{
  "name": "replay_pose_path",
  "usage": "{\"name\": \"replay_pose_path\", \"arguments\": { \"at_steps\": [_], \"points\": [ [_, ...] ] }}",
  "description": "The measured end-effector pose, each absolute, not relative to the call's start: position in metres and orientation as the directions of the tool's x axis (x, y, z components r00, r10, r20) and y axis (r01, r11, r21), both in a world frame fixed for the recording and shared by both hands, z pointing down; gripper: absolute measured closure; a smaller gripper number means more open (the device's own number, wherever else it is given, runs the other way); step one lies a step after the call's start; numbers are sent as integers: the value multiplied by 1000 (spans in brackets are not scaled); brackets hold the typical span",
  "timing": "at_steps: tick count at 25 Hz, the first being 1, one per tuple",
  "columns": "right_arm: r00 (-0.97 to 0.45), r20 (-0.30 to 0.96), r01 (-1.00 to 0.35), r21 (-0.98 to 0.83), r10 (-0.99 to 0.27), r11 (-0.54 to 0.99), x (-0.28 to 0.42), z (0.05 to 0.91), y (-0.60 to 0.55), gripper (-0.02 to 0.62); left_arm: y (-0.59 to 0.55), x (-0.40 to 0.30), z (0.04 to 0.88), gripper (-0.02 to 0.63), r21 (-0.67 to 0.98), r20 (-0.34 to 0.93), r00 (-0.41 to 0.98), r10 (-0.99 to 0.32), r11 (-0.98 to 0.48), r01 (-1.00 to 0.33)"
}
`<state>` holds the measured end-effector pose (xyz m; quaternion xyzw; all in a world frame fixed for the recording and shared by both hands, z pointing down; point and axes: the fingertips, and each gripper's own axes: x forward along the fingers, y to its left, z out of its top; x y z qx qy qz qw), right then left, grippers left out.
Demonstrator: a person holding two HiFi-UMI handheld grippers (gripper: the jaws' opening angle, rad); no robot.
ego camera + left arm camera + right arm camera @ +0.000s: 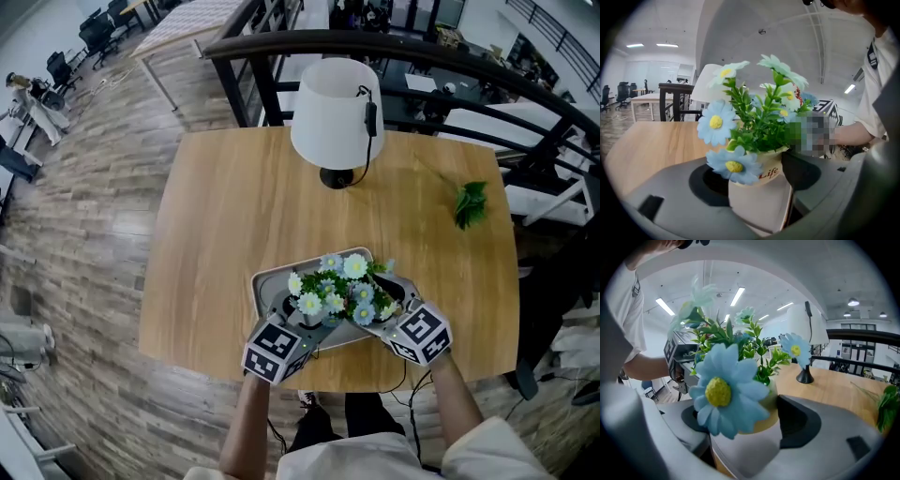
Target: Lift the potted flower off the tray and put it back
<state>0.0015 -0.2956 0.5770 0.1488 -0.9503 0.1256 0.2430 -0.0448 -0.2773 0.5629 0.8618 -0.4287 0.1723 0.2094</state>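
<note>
The potted flower (337,292), a cream pot of blue and white daisies, is over the grey tray (272,277) near the table's front edge. My left gripper (306,332) reaches it from the near left and my right gripper (379,319) from the near right. In the left gripper view the pot (757,199) fills the gap between the grey jaws of the left gripper (757,187), which press its sides. The right gripper view shows the pot (750,441) wedged the same way in the right gripper (745,437). I cannot tell whether the pot's base touches the tray.
A white-shaded lamp (336,117) on a black foot stands at the far middle of the wooden table (225,216). A loose green sprig (471,202) lies at the far right. A dark railing (422,56) runs behind the table.
</note>
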Motion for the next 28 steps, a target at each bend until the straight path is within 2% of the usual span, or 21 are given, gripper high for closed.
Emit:
{"name": "replay_pose_path", "arguments": {
  "at_steps": [15, 28],
  "points": [
    [-824, 556, -273, -224, -108, 936, -17, 642, -318, 186, -297, -61, 625, 245, 224, 558, 508, -656, -470, -854],
    [-799, 598, -233, -202, -69, 951, -30, 663, -314, 186, -291, -72, 645, 247, 201, 621, 454, -639, -429, -880]
  ]
}}
